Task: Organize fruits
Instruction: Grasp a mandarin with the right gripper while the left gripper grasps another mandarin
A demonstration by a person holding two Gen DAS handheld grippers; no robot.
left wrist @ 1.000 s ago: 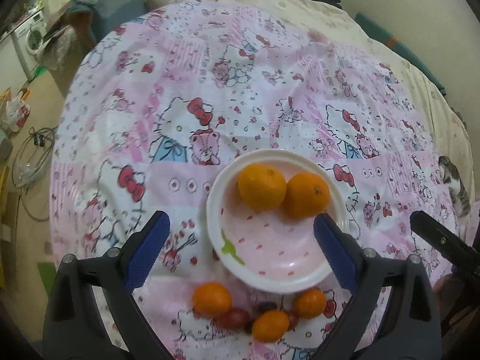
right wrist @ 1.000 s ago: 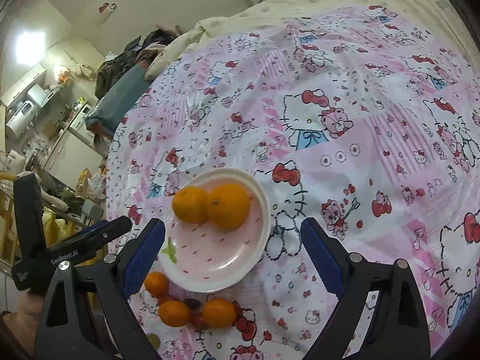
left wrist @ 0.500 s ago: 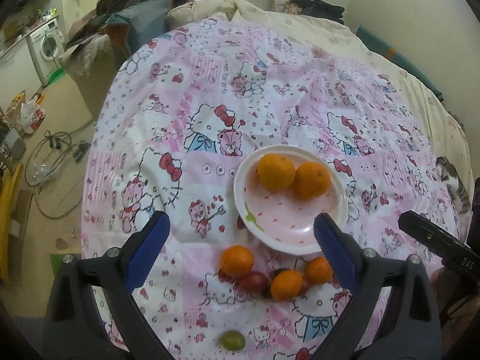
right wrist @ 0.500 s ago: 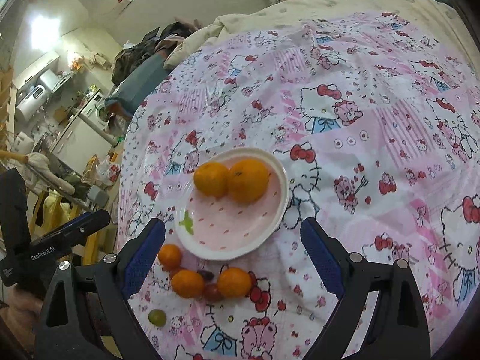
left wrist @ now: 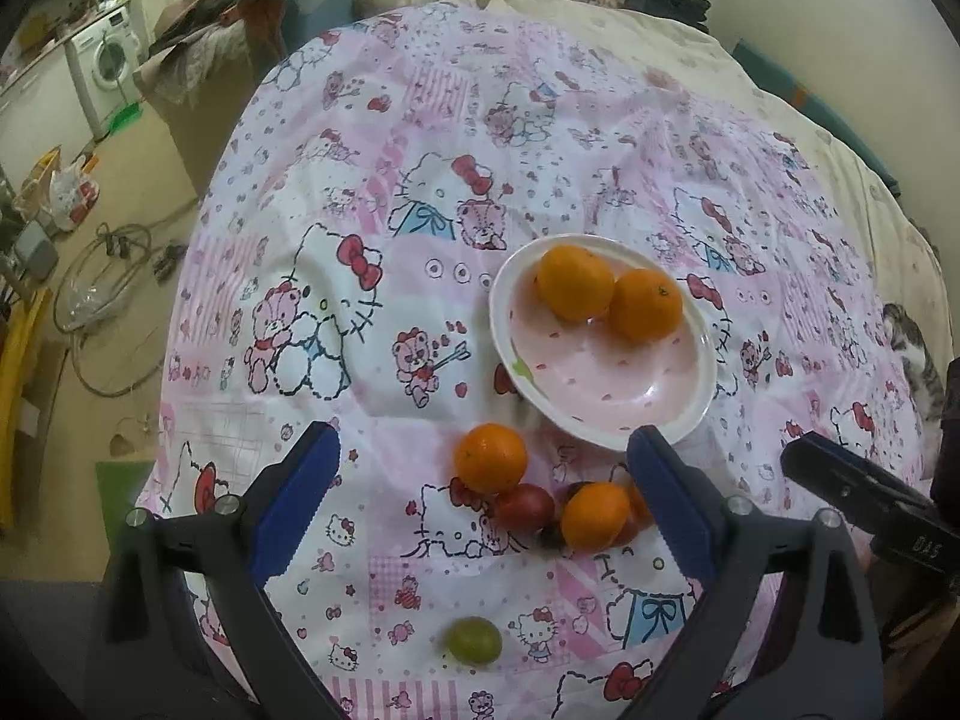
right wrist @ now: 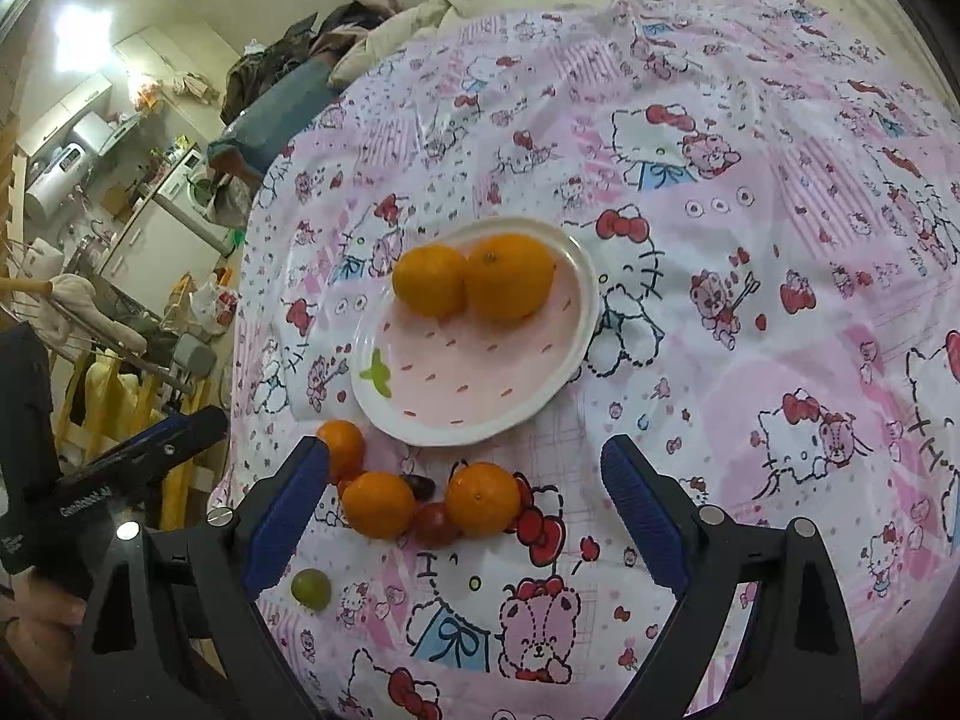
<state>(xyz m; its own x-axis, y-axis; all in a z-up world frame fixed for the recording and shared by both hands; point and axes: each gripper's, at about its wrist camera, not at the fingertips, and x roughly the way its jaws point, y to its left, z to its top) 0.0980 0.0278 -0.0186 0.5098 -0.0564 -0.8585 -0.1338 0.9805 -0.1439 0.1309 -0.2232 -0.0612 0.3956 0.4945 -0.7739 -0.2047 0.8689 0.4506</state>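
Two oranges [left wrist: 609,294] sit touching on the pink plate [left wrist: 600,414] at frame centre. Below it, three more oranges [right wrist: 480,498], dark grapes [right wrist: 435,525] and a green grape [left wrist: 474,639] lie on the patterned cloth [left wrist: 360,180]. Left gripper [left wrist: 480,498] and right gripper [right wrist: 465,507] hang wide, empty.

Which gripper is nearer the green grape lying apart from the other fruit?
Left, though by little. The green grape lies between the open jaws of the left gripper, close in. For the right gripper, it lies beside its left jaw, outside the gap.
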